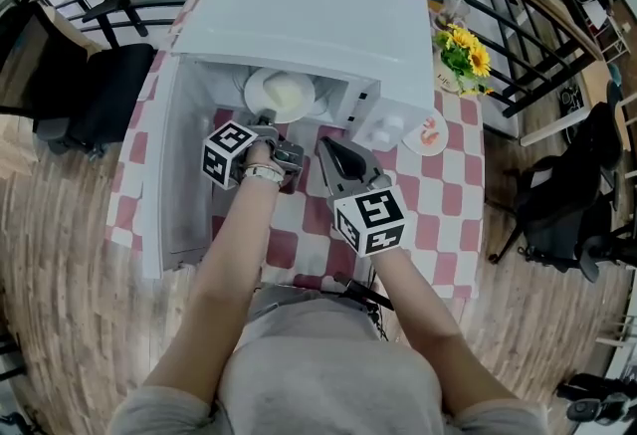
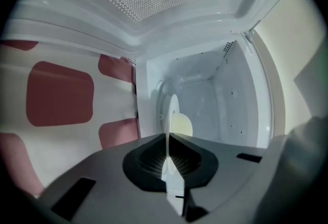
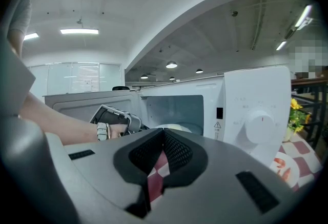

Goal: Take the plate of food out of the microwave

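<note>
The white microwave stands on the checked table with its door swung open to the left. Inside lies a white plate with pale yellowish food. My left gripper reaches into the cavity mouth and is shut on the plate's near rim; in the left gripper view the plate runs edge-on between the jaws. My right gripper hovers in front of the microwave, to the right of the left one, shut and holding nothing. From the right gripper view the plate and the left gripper both show.
A vase of yellow flowers and a small dish with a red print stand right of the microwave. The red-and-white checked cloth covers the table. Dark chairs and black railings surround the table on a wooden floor.
</note>
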The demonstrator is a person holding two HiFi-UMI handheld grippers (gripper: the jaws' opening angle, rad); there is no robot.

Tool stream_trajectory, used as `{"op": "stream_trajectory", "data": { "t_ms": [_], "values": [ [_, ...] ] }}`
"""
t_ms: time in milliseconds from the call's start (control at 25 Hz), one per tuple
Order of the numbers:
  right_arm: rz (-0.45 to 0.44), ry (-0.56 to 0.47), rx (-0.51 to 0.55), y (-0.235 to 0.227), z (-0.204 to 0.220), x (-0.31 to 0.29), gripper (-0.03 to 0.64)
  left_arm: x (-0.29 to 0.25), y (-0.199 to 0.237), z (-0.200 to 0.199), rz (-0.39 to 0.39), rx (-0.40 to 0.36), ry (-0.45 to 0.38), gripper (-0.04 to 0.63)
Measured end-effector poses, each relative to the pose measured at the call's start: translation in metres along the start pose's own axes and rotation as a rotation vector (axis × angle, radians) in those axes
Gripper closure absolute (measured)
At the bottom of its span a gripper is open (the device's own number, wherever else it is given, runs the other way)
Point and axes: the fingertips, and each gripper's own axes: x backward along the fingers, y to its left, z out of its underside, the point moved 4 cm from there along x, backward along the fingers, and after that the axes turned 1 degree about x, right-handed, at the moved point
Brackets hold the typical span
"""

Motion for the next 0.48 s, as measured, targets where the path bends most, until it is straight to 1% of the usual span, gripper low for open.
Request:
{"op": "stream_trajectory", "data": {
  "t_ms": [240, 480],
  "values": [
    [0.012, -0.009, -0.001, 0.007, -0.001, 0.007, 0.592, 0.013, -0.004, 0.006, 0.041, -0.006, 0.009, 0.583],
    [0.043, -0.058, -0.025, 0.011, -0.007, 0.019, 0.594, 0.03, -0.006, 0.011, 0.071, -0.003, 0.017, 0.583]
  ]
}}
